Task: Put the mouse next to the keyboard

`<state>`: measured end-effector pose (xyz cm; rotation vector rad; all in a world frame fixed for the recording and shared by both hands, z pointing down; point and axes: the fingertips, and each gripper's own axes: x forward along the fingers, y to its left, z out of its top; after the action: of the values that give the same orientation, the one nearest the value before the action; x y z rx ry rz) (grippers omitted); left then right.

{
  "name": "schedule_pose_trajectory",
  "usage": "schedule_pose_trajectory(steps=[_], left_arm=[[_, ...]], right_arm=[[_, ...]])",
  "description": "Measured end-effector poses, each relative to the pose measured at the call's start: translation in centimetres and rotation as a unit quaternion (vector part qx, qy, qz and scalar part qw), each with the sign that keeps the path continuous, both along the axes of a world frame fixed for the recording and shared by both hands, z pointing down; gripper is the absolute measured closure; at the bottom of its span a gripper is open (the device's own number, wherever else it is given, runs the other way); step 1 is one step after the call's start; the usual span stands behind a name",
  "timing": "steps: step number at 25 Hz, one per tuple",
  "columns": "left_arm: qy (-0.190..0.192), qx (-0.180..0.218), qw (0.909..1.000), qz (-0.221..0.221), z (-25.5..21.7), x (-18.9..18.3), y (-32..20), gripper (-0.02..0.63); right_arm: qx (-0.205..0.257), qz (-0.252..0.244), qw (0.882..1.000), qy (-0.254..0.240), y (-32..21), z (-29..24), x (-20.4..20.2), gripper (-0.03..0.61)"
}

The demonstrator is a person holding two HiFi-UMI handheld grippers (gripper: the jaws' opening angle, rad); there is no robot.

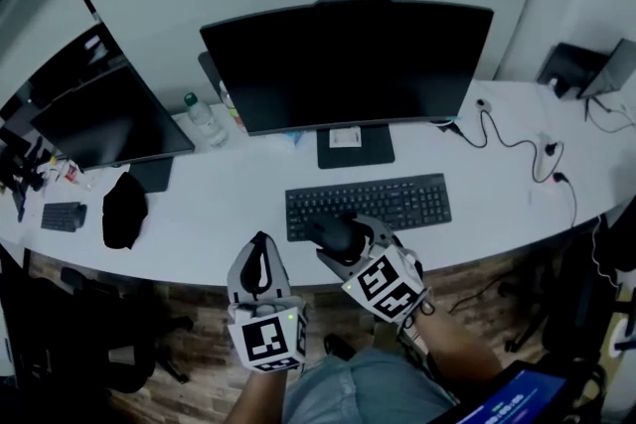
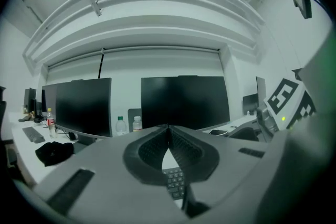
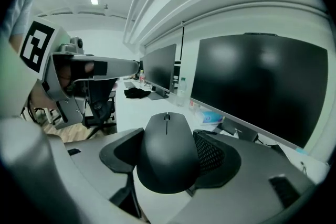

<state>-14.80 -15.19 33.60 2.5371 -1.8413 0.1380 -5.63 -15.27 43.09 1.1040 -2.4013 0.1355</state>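
A black mouse [image 3: 167, 152] sits between the jaws of my right gripper [image 3: 167, 157], which is shut on it. In the head view the mouse [image 1: 333, 233] hangs over the front edge of the black keyboard [image 1: 369, 205], and the right gripper [image 1: 345, 238] reaches in from the desk's near edge. The left gripper [image 1: 260, 265] is held off the desk's front edge, left of the right one. Its jaws meet at the tips, shut on nothing [image 2: 168, 131].
A large monitor [image 1: 348, 65] stands behind the keyboard on the white desk [image 1: 229, 204]. A second monitor [image 1: 104, 119], a water bottle [image 1: 205, 119], a black cloth [image 1: 124, 210] and a small keyboard [image 1: 63, 215] lie to the left. Cables [image 1: 517, 149] run at the right.
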Motion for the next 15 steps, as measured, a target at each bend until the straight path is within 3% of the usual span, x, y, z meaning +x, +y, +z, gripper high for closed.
schedule_pose_trajectory(steps=[7, 15], left_arm=[[0.001, -0.013, 0.9982, 0.058, 1.0, 7.6, -1.8, 0.609], [0.004, -0.02, 0.9897, 0.142, 2.3, 17.3, -2.6, 0.609]], right_arm=[[-0.016, 0.081, 0.997, 0.007, -0.7, 1.2, 9.6, 0.275], [-0.028, 0.181, 0.983, 0.021, 0.5, 2.3, 20.6, 0.275]])
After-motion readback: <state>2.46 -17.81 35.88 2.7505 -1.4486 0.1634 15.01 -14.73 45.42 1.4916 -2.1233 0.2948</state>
